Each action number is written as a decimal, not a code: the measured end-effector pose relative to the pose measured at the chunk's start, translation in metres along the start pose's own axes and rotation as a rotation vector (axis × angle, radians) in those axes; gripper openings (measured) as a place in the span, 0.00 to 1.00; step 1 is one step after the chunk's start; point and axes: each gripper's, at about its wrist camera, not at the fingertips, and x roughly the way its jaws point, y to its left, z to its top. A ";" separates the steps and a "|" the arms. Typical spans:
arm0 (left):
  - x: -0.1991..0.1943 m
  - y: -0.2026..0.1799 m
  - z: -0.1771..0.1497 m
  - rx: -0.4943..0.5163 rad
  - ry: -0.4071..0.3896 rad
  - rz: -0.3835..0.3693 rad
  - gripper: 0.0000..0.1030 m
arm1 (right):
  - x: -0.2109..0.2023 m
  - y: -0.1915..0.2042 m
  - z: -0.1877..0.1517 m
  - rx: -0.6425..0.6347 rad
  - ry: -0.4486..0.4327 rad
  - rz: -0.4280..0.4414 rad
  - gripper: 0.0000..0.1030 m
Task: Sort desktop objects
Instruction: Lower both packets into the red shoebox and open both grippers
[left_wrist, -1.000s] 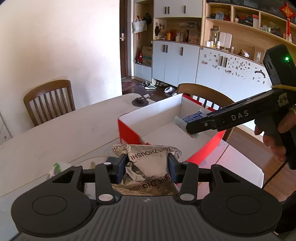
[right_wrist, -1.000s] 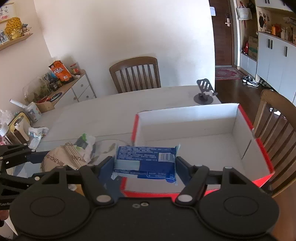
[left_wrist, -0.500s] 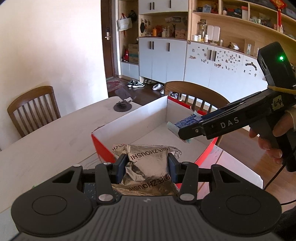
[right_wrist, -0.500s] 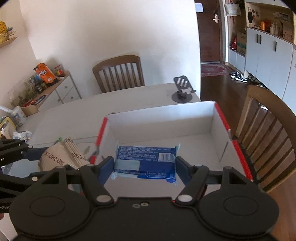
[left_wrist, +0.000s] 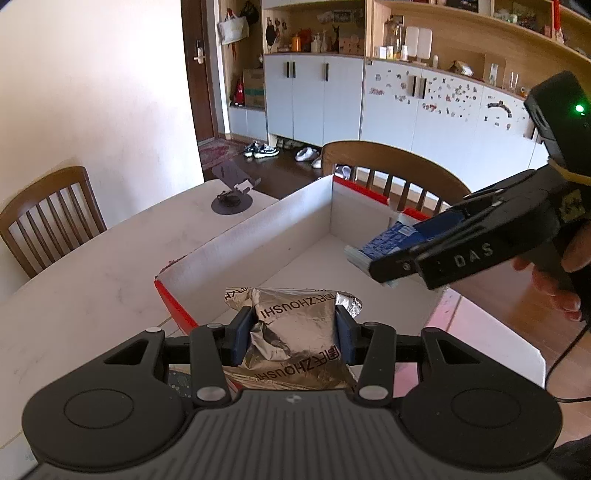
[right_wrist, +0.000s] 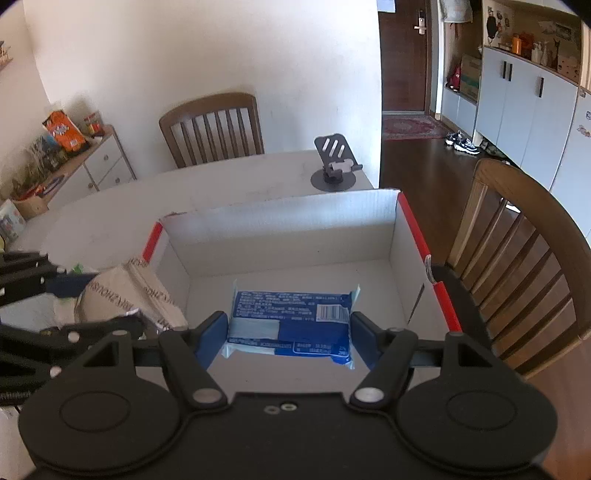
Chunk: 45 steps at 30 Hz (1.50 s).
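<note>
Snack packs were held over the red-and-white box (right_wrist: 280, 229): blue pack (right_wrist: 291, 325) pinched crosswise by right gripper (right_wrist: 288, 332) fingers above the box floor; silver bag (left_wrist: 295, 328) pinched by left gripper (left_wrist: 293, 332) at the box's 7 o'clock corner, box interior at 12 o'clock.

the crinkled packet (left_wrist: 295, 332) is silver foil with black lettering. the flat packet (right_wrist: 291, 321) is blue with white print and a pale panel. the box (right_wrist: 280, 229) is white inside, red outside. both grippers are black with blue pads (right_wrist: 208, 332).
</note>
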 end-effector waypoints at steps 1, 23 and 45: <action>0.003 0.001 0.001 0.002 0.005 0.000 0.43 | 0.002 -0.001 0.000 -0.007 0.004 -0.003 0.69; 0.087 0.001 0.025 0.076 0.168 -0.022 0.43 | 0.061 -0.011 0.005 -0.217 0.220 0.038 0.69; 0.131 0.002 0.022 0.113 0.343 -0.024 0.43 | 0.116 -0.016 0.011 -0.263 0.437 0.048 0.70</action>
